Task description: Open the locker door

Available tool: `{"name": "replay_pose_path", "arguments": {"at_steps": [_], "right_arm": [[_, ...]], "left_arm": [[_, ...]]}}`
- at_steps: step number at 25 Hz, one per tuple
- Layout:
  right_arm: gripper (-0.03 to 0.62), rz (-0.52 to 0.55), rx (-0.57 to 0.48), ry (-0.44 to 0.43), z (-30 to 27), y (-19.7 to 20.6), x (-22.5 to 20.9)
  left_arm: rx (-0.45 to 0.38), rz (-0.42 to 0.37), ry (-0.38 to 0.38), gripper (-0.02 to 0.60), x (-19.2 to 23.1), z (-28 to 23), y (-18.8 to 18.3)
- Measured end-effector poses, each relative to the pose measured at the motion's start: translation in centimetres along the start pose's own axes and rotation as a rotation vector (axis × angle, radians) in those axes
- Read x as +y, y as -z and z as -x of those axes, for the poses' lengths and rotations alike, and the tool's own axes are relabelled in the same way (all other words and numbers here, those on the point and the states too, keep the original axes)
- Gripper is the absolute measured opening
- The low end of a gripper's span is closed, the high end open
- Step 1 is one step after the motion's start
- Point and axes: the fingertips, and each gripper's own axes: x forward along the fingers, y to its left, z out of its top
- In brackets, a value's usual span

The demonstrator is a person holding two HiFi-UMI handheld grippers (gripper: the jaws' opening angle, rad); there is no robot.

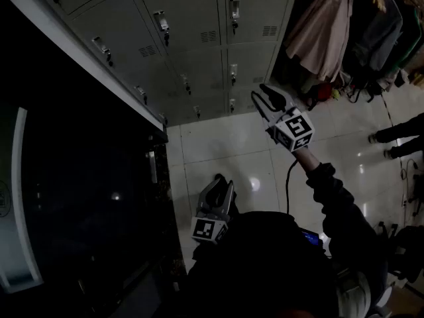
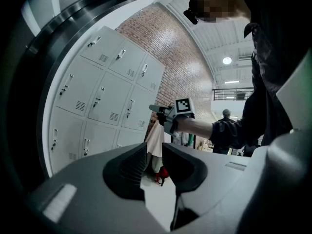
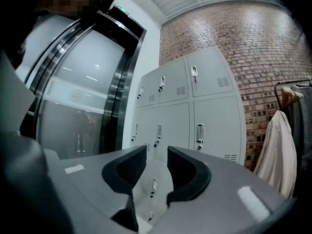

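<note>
A bank of grey lockers (image 1: 199, 38) stands ahead, every door closed, each with a small metal handle (image 1: 234, 8). My right gripper (image 1: 263, 93) is held out toward the lower lockers, still well short of them. Its jaws stand apart with nothing between them. In the right gripper view (image 3: 157, 152) the locker doors (image 3: 195, 111) and a handle (image 3: 199, 133) lie beyond the fingertips. My left gripper (image 1: 222, 183) hangs low near my body, its jaws slightly apart and empty. The left gripper view (image 2: 154, 150) shows the lockers (image 2: 102, 96) and the right gripper (image 2: 156, 108).
A dark glass door with a metal frame (image 1: 79, 197) fills the left side. Coats hang on a rack (image 1: 324, 28) right of the lockers. A person's legs (image 1: 394, 138) stand on the glossy white tile floor (image 1: 225, 144) at the right edge.
</note>
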Motion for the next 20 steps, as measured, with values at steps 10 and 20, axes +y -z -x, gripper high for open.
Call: {"name": "replay_pose_path", "arguments": {"at_steps": [10,20], "right_arm": [[0.212,-0.061,0.08,0.176,-27.3,0.0,-16.0],[0.253,-0.05,0.067,0.278,-31.5,-0.8,-19.1]], "left_arm": [[-0.003,0.033,-0.117,0.117,15.4,-0.6,-5.0],[0.033,0.025,-0.084,0.117,17.8,-2.8,-5.1]]}}
